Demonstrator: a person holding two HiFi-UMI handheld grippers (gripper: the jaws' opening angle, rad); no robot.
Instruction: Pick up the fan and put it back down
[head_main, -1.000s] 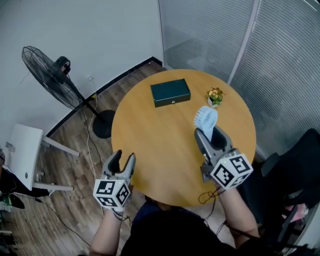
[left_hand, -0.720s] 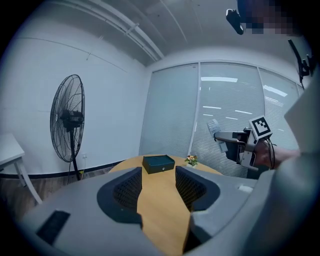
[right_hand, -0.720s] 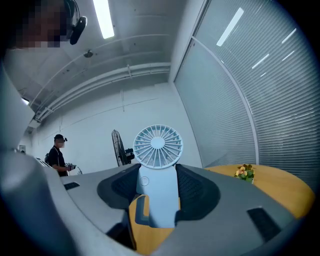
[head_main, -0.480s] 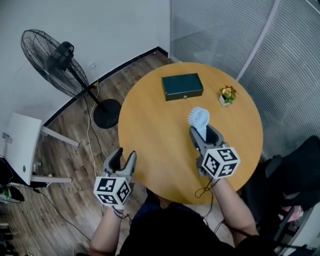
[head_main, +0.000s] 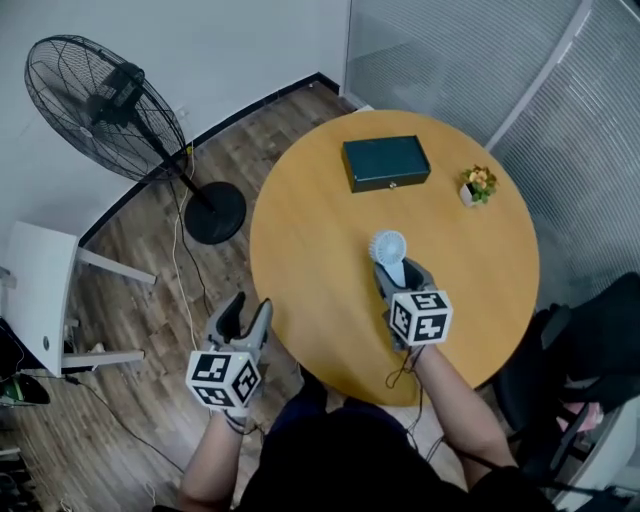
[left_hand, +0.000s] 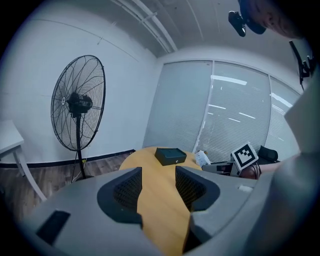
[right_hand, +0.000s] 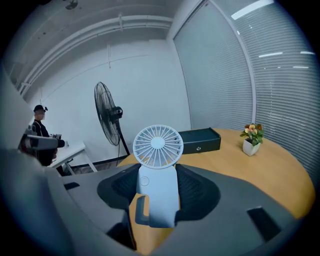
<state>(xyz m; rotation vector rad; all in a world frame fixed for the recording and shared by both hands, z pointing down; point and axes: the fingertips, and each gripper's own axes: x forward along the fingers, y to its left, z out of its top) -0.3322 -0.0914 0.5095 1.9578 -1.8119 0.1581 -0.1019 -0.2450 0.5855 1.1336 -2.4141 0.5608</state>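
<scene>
A small pale-blue handheld fan (head_main: 388, 247) stands upright between the jaws of my right gripper (head_main: 401, 274), over the near middle of the round wooden table (head_main: 310, 235). In the right gripper view both pads press the fan's handle (right_hand: 156, 192), with its round grille (right_hand: 158, 146) above them. Whether its base touches the tabletop I cannot tell. My left gripper (head_main: 248, 310) hangs at the table's near-left edge, open, with only tabletop showing between its jaws (left_hand: 158, 187). From there the small fan (left_hand: 202, 158) appears far right.
A dark green box (head_main: 386, 163) and a small potted plant (head_main: 479, 184) sit on the far side of the table. A big black pedestal fan (head_main: 100, 100) stands on the floor to the left, beside a white side table (head_main: 35, 300). A black chair (head_main: 590, 350) is at the right.
My right gripper has come down and toward the near middle of the table with the small fan still in it. The left gripper stays by the near-left edge.
</scene>
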